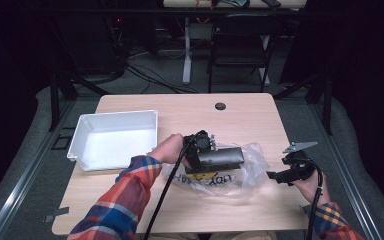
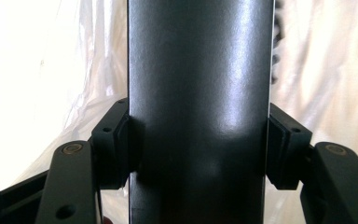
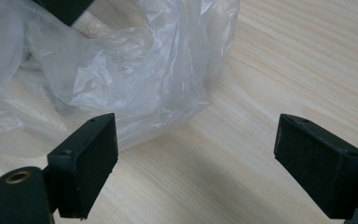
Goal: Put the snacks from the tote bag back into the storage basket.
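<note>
between the two black pads of the left gripper (image 2: 198, 144) sits a smooth dark grey box-like object (image 2: 198, 93), its flat face running straight up the left gripper view, and both pads press against its long sides, so the gripper is clamped on it. behind the object, on both sides of that gripper, shows crinkled clear plastic. from the high view the same left gripper (image 1: 202, 150) holds the dark grey object (image 1: 222, 156) lying lengthwise, pointing away from the hand toward the right gripper, just above the crumpled clear plastic bag (image 1: 245, 177) with yellow and black printing that lies on the pale wooden table (image 1: 240, 112).

the right gripper (image 1: 280, 175) rests well apart from the held object, beside the far edge of the bag from the left hand, and its jaws are spread wide with only bare tabletop between them. ahead of its left pad (image 3: 91, 158) in the right gripper view lies the bag (image 3: 135, 70), near but not touching.

on the far side of the left hand from the bag stands a white rectangular plastic tray (image 1: 82, 132), apart from both grippers.
</note>
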